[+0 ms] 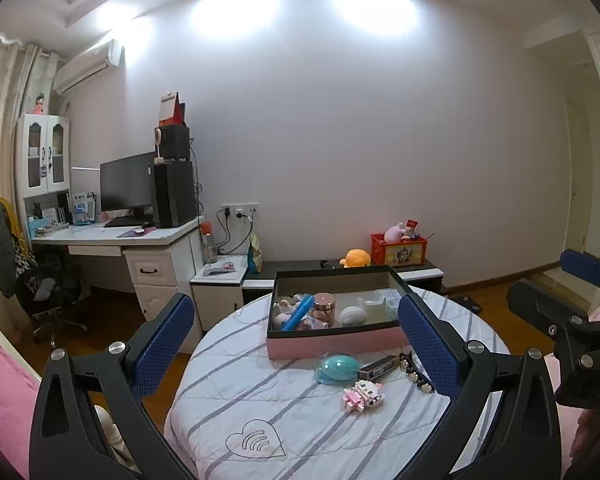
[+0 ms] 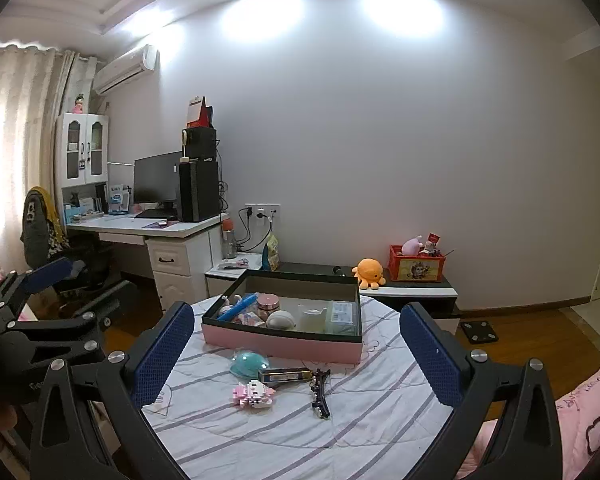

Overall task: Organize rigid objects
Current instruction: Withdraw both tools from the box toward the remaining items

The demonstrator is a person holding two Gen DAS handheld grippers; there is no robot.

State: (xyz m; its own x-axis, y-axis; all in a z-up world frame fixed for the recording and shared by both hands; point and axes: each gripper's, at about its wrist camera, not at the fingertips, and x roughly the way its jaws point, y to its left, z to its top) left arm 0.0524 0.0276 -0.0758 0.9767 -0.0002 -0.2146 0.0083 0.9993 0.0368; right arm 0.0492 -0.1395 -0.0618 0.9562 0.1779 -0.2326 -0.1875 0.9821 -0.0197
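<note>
A pink box with a dark rim (image 1: 336, 345) (image 2: 284, 345) stands on the round striped table and holds several small items. In front of it lie a teal egg-shaped case (image 1: 337, 368) (image 2: 249, 363), a dark harmonica (image 1: 378, 367) (image 2: 286, 376), a pink block figure (image 1: 362, 395) (image 2: 253, 394) and a black hair clip (image 1: 416, 376) (image 2: 320, 394). My left gripper (image 1: 296, 344) is open and empty, held above the table's near side. My right gripper (image 2: 296, 346) is open and empty too. Each gripper shows at the edge of the other's view.
The round table (image 1: 300, 432) (image 2: 360, 432) has a striped white cloth. Behind it stand a low black-and-white cabinet (image 2: 412, 292) with an orange plush and a red crate, and a white desk (image 1: 132, 240) with a monitor at left. Pink bedding (image 2: 588, 420) lies at right.
</note>
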